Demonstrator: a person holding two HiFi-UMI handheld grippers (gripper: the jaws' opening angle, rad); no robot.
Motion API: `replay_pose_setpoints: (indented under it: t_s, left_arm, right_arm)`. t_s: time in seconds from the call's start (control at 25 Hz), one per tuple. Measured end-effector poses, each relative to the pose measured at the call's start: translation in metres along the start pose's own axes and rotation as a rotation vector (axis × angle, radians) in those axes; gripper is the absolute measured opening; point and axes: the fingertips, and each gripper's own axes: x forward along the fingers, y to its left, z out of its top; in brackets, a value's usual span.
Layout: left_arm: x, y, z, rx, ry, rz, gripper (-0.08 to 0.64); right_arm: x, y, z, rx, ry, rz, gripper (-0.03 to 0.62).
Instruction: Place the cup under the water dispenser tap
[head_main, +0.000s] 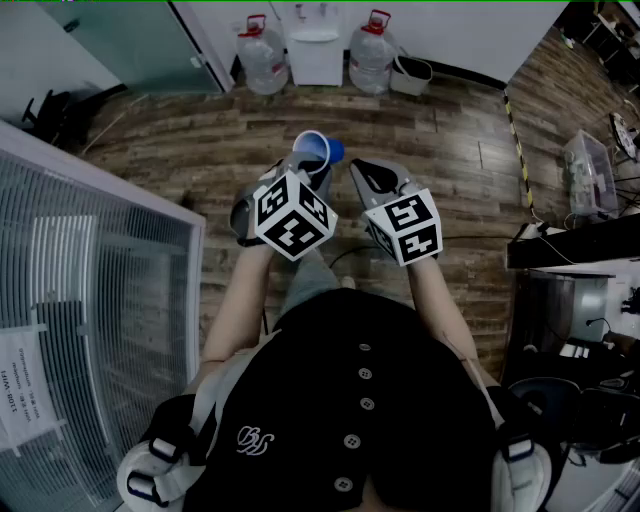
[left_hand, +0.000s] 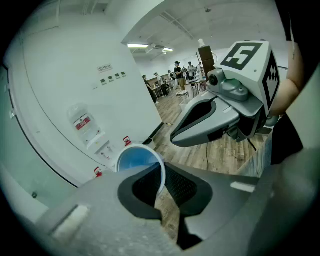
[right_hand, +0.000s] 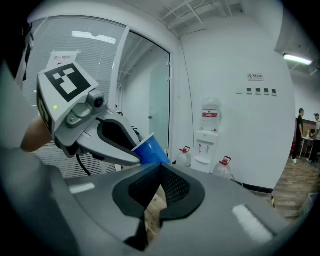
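My left gripper (head_main: 305, 165) is shut on the rim wall of a blue cup (head_main: 314, 150) with a white rim, held in the air over the wood floor. In the left gripper view the cup's open mouth (left_hand: 137, 159) faces the camera, with its wall pinched between the jaws. Beside it on the right, my right gripper (head_main: 362, 172) has its jaws together and nothing in them. The white water dispenser (head_main: 316, 42) stands against the far wall, well ahead of both grippers. From the right gripper view I see the cup (right_hand: 150, 149) and the dispenser (right_hand: 209, 136).
Two large water bottles with red caps (head_main: 262, 55) (head_main: 372, 50) flank the dispenser, and a small bin (head_main: 410, 73) sits to its right. A glass partition with blinds (head_main: 90, 300) runs along my left. Desks and equipment (head_main: 570, 250) are on the right. Several people (left_hand: 177, 75) stand far off.
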Motion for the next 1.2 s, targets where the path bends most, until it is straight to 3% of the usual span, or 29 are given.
replay_pose_setpoints:
  t_s: [0.44,0.76,1.2]
  left_arm:
    - [0.012,0.004,0.009,0.017,-0.003,-0.031,0.023]
    - [0.027,0.016,0.002,-0.003,0.007,-0.031,0.023]
    - [0.068,0.09,-0.025,-0.078,0.041,-0.038,0.023]
  right_arm:
    - [0.008,-0.013,0.013,0.027,-0.017,-0.007,0.0]
    - [0.021,-0.023,0.007,0.124,-0.043,-0.005,0.0]
    - [0.098,-0.064,0.011,0.162,0.013,0.006,0.0]
